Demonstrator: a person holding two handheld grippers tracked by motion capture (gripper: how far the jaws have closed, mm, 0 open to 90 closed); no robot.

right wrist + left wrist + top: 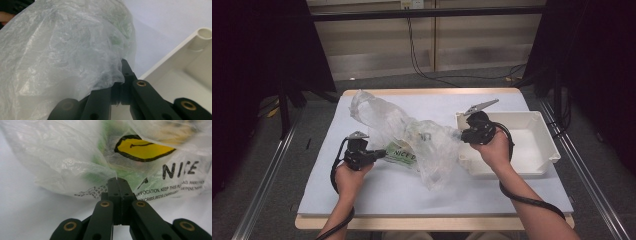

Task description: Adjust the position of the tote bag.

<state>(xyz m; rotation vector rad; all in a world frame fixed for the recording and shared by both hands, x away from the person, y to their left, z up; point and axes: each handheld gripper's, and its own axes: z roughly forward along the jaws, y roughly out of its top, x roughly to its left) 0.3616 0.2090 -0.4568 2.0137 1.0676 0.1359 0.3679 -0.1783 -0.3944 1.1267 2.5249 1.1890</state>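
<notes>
A clear plastic bag (412, 137) lies crumpled across the middle of the high view, on the pale blue mat (362, 195) that covers the table, stretched between the two grippers. The left gripper (382, 153), at centre left of that view, points right toward the bag's lower edge, near a green printed patch with dark lettering. In the left gripper view its jaws stand pressed together at bottom centre, pinching a thin fold of the bag (75, 165) at their tips; behind them, at upper right, the film shows a yellow shape outlined in black, the word NICE and small warning print. The right gripper (460, 136), at centre right of the high view, points left, and the bag's right end meets its tips just beside the near left corner of a white tray (542, 150). In the right gripper view the jaws are closed at bottom centre with the bag (62, 50) gathered over them and caught between their tips, the film billowing over the left and upper left of the frame; the tray (175, 57) rim runs across the right side, just beside the jaws. The tray sits at the right side of the mat in the high view, and the person's right hand (494, 150) lies over its left wall. The left hand (349, 175) rests low over the mat, well apart from the tray.
</notes>
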